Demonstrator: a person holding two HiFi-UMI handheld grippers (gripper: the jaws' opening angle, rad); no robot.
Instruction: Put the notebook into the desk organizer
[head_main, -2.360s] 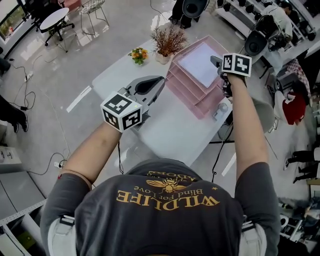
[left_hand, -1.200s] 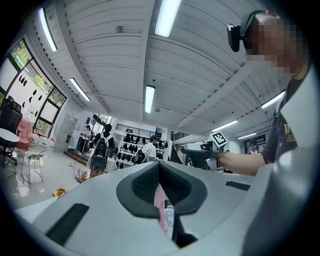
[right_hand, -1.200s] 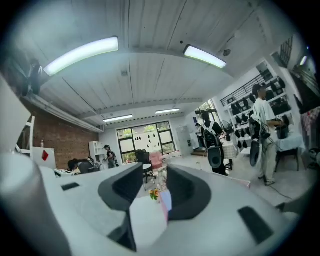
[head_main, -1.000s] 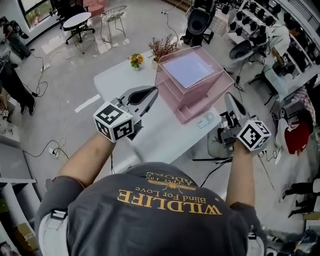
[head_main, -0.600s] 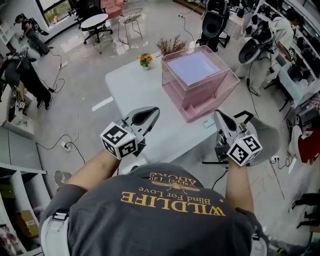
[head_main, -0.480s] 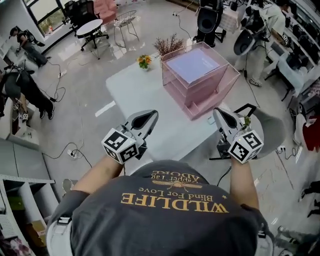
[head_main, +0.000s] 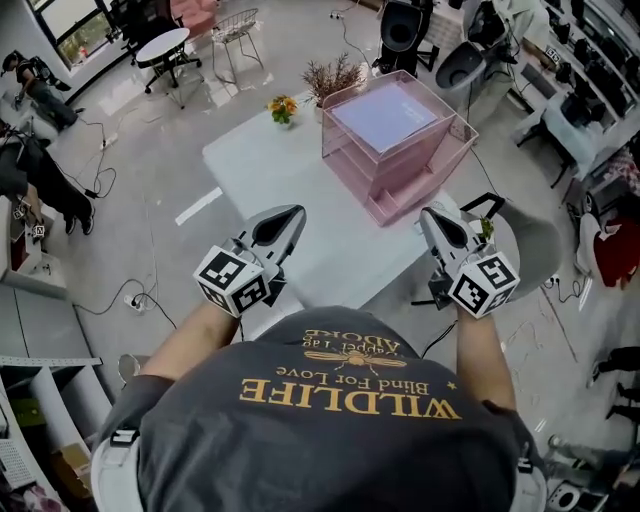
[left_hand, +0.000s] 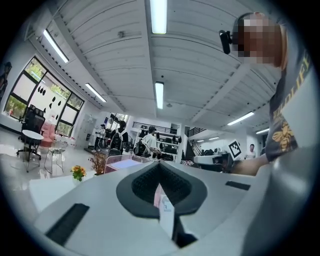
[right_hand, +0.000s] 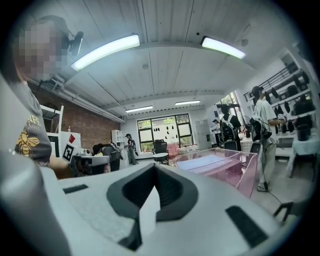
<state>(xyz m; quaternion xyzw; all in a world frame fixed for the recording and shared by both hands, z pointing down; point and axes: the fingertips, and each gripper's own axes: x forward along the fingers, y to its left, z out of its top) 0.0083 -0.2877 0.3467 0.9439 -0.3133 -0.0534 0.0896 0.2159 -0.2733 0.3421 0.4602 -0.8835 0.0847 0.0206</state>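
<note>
Both shut, empty: left gripper (head_main: 288, 214) and right gripper (head_main: 433, 213) over the tabletop (head_main: 290, 165) edge; notebook (head_main: 385, 115) atop the desk organizer (head_main: 400, 197) (pink, tiered).

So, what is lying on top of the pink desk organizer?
A pale notebook lies flat in the top tray of the desk organizer. The trays below are mostly covered; their contents cannot be seen.

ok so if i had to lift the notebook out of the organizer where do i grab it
Take the notebook by its near edge, coming level from the person's side. It lies flat in the top tray of the organizer, walls rising round it, so only a thin edge can be pinched; the stepped front seems to face that way.
</note>
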